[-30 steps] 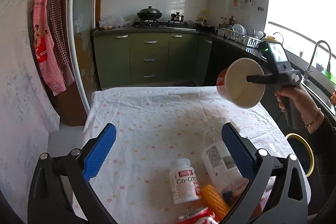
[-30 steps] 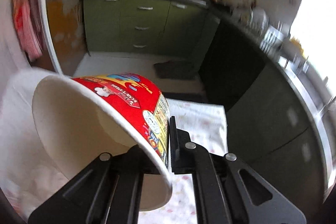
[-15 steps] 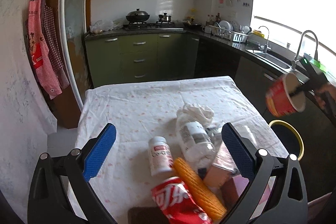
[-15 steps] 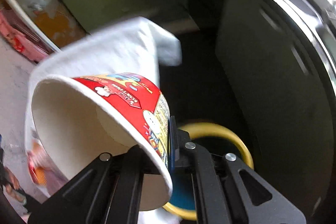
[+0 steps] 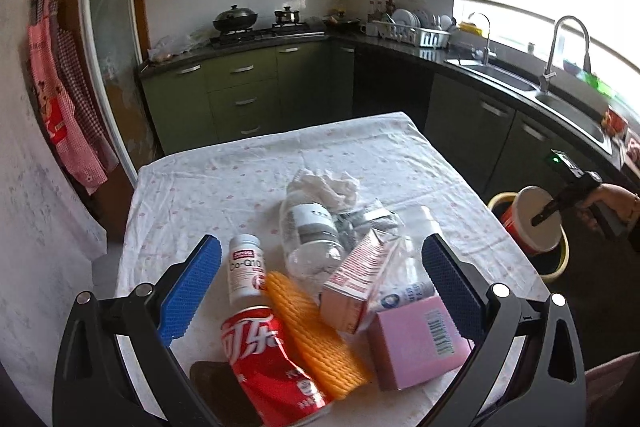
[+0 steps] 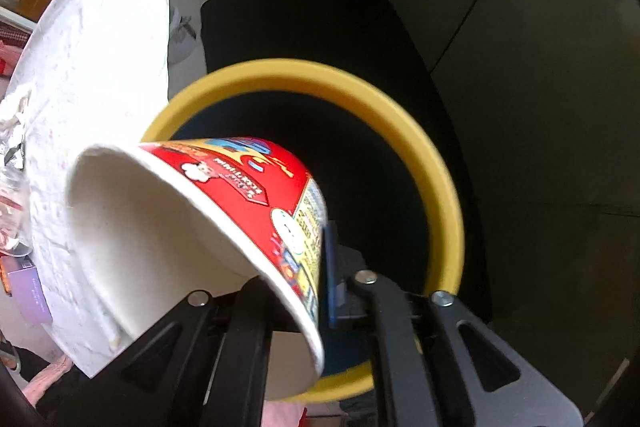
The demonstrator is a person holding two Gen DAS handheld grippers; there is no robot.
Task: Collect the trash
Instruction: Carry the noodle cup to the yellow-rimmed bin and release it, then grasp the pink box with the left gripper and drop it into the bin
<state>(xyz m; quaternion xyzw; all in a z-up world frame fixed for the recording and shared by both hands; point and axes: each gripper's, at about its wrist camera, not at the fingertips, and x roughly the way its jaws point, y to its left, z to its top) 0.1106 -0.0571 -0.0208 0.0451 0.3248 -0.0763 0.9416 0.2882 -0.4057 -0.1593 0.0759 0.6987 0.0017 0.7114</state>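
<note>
**Noodle cup over the bin as the right jaws begin to part**

Taking the yellow-rimmed bin [image 5: 560, 263] as the landmark: well to its left, on the table [image 5: 280, 163], the left gripper [image 5: 320, 283] hangs with its blue pads spread wide and nothing between them. Since a second ago its view has drawn back, so more of the waiting trash pile shows under it: a white pill bottle [image 5: 245, 269], a crushed red can [image 5: 266, 363], an orange mesh sleeve [image 5: 316, 331], a clear plastic bottle [image 5: 310, 231], a small carton [image 5: 356, 287] and a pink box [image 5: 416, 339].

At the bin itself, the right gripper [image 6: 320, 283] has carried the red noodle cup [image 6: 192, 227] off the table side and down over the bin's mouth. Its jaws have just been opening a little; the cup's rim wall is between them, and the blue pad looks barely clear of it. I judge the drop is starting, with the pile next.
</note>
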